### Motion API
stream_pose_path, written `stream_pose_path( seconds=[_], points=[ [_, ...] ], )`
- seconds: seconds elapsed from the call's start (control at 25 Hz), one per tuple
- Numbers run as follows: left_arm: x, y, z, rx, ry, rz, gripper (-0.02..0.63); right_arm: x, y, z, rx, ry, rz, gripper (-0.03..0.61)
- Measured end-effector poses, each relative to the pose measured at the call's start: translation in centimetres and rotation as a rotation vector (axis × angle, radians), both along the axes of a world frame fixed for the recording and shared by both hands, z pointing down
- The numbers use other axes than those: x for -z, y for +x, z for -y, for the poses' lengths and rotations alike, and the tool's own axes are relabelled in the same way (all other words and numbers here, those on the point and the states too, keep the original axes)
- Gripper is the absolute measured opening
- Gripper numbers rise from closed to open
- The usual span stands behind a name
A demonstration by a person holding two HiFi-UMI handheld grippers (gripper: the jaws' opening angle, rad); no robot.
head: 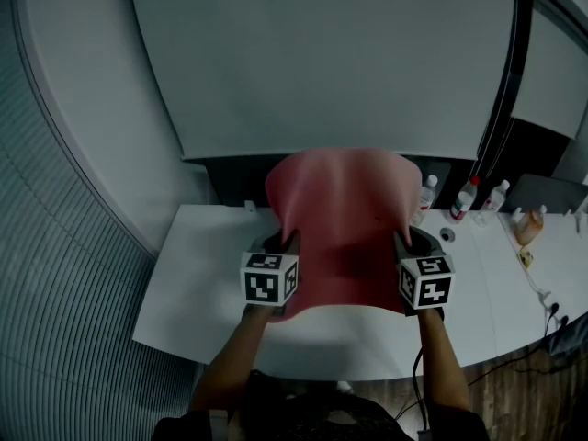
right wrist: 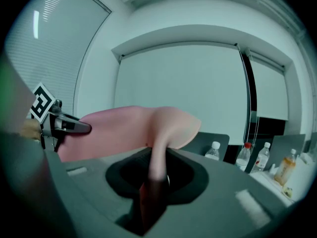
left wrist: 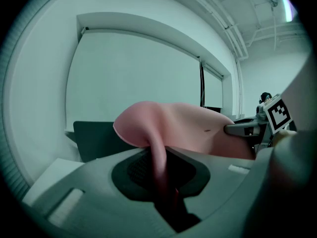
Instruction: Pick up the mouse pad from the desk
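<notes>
A large pink mouse pad hangs in the air above the white desk, held by both its side edges and sagging in the middle. My left gripper is shut on the pad's left edge, and in the left gripper view the pink sheet runs down between the jaws. My right gripper is shut on the right edge, where the pad folds into the jaws in the right gripper view. Each gripper shows in the other's view, the right gripper and the left gripper.
Three plastic bottles stand at the desk's back right, with an orange bottle further right. A dark monitor back stands behind the pad. A wide white blind covers the wall. Cables lie at the right edge.
</notes>
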State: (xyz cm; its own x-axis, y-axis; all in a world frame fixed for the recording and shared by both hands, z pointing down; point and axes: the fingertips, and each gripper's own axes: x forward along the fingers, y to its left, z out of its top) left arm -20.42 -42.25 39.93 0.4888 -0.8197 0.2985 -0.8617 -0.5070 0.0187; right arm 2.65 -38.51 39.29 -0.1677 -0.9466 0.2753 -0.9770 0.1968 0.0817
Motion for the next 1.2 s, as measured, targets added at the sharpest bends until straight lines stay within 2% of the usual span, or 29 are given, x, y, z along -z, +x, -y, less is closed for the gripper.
stream_pose_path(
  seconds=[0.32, 0.88, 1.2],
  points=[
    [4.1, -0.4, 0.1, 0.017, 0.082, -0.016, 0.06, 4.2, -0.3, 0.4, 0.006, 0.095, -0.033, 0.089],
    [10.7, -0.6, -0.3, 0.034, 0.237, -0.041, 0.06, 10.2, -0.2, 0.3, -0.004, 0.255, -0.024, 0.089],
    [11.7, -0.5, -0.4, 0.041, 0.27, -0.039, 0.06, 11.0, 0.1, 0.5, -0.013, 0.277, -0.02, 0.089]
  ],
)
